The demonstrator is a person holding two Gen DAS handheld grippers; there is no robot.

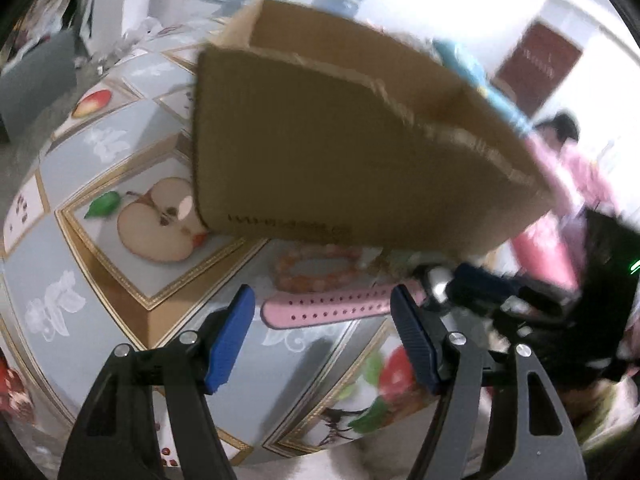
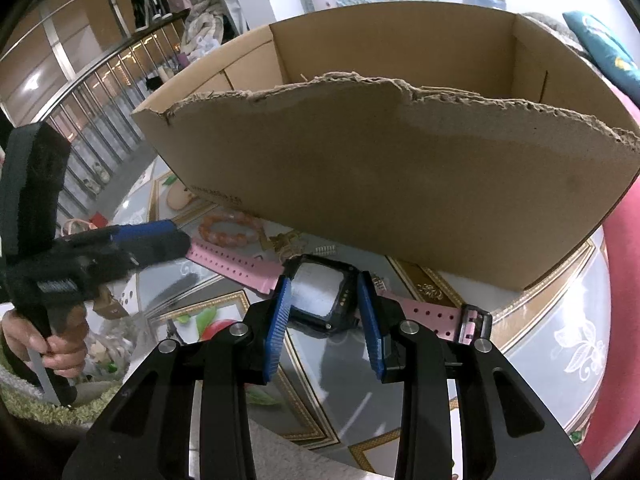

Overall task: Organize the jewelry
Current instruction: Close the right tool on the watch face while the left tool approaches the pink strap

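Note:
A black-cased watch (image 2: 317,298) with a pink strap (image 1: 328,309) lies on the table in front of an open cardboard box (image 2: 400,176) whose front edge is torn. My right gripper (image 2: 324,292) has its blue pads against both sides of the watch case. My left gripper (image 1: 322,300) stands open over the free end of the strap, its pads clear of it; in the right wrist view the left gripper (image 2: 160,236) comes in from the left. An orange bead bracelet (image 1: 316,266) lies between the strap and the box. Small gold and silver pieces (image 2: 286,240) sit beside it.
The table (image 1: 120,280) has a glossy cloth printed with fruit and gold borders. A person's hand (image 2: 60,348) holds the left gripper's handle. A pink sleeve (image 2: 616,300) is at the right. The table's rounded edge runs close to both grippers.

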